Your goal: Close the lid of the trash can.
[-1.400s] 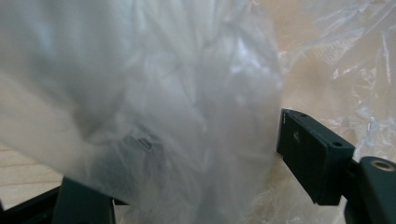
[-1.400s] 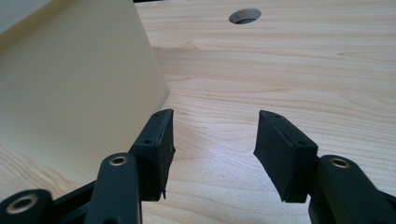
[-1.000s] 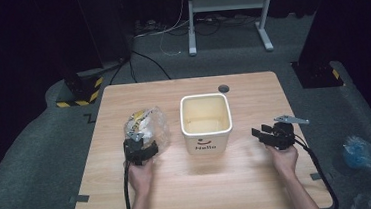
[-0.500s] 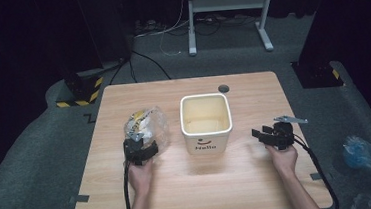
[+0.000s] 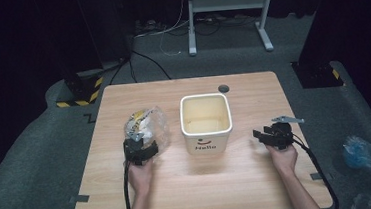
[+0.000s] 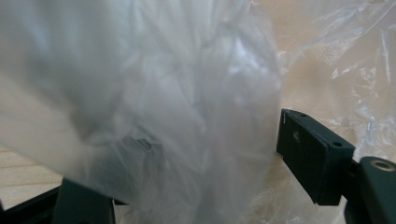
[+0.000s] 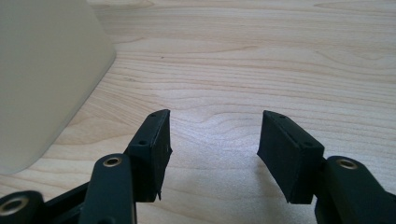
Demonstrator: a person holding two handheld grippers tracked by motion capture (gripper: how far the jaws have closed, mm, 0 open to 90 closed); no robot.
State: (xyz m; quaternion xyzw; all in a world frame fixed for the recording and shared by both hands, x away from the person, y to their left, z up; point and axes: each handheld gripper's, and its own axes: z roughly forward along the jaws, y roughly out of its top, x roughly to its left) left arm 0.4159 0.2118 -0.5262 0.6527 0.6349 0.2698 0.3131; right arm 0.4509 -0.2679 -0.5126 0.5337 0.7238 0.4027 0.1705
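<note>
On the wooden table (image 5: 239, 180) nothing has shifted over the last second — a pause before a grasp, likely. The left gripper (image 5: 140, 151), jaws spread around the clear plastic bag (image 5: 147, 127), sits at nine o'clock of the cream bin (image 5: 207, 130); the right gripper (image 5: 272, 135) rests spread and empty at three o'clock.

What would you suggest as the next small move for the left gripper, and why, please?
Probably close the left gripper on the plastic bag: its jaws stand apart with bag film already between them, and the open bin sits just beside it. The right gripper is open over bare table.
</note>
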